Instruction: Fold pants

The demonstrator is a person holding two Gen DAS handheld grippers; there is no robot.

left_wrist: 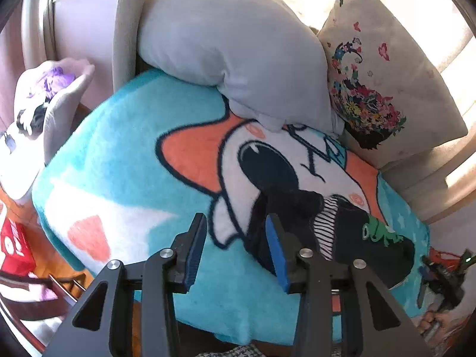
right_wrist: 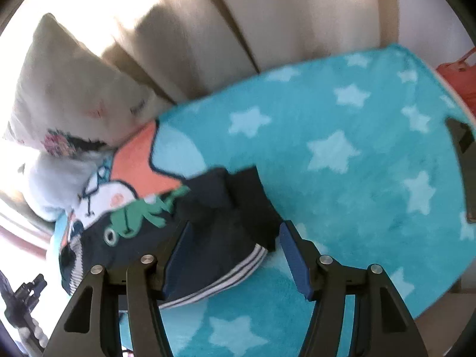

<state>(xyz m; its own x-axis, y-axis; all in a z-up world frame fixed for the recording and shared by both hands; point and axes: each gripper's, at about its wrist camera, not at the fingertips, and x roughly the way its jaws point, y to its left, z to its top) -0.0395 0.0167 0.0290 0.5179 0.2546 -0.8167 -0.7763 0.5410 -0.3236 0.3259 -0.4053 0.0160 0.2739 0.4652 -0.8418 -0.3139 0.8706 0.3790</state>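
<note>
The dark navy pants (left_wrist: 354,232) with a green frog print and striped trim lie bunched on a turquoise cartoon blanket (left_wrist: 125,148). My left gripper (left_wrist: 236,226) is open, just left of the pants, its right finger against their edge. In the right wrist view the pants (right_wrist: 214,226) lie partly between the open jaws of my right gripper (right_wrist: 235,235), on the star-patterned blanket (right_wrist: 342,148). The right gripper also shows at the far right of the left wrist view (left_wrist: 440,279).
A grey plush cushion (left_wrist: 232,44) and a floral pillow (left_wrist: 386,83) rest against the sofa back (right_wrist: 208,29) behind the blanket. A bag with purple clothes (left_wrist: 50,89) and a red box (left_wrist: 15,247) sit at the left. A red object (right_wrist: 458,77) lies at the right edge.
</note>
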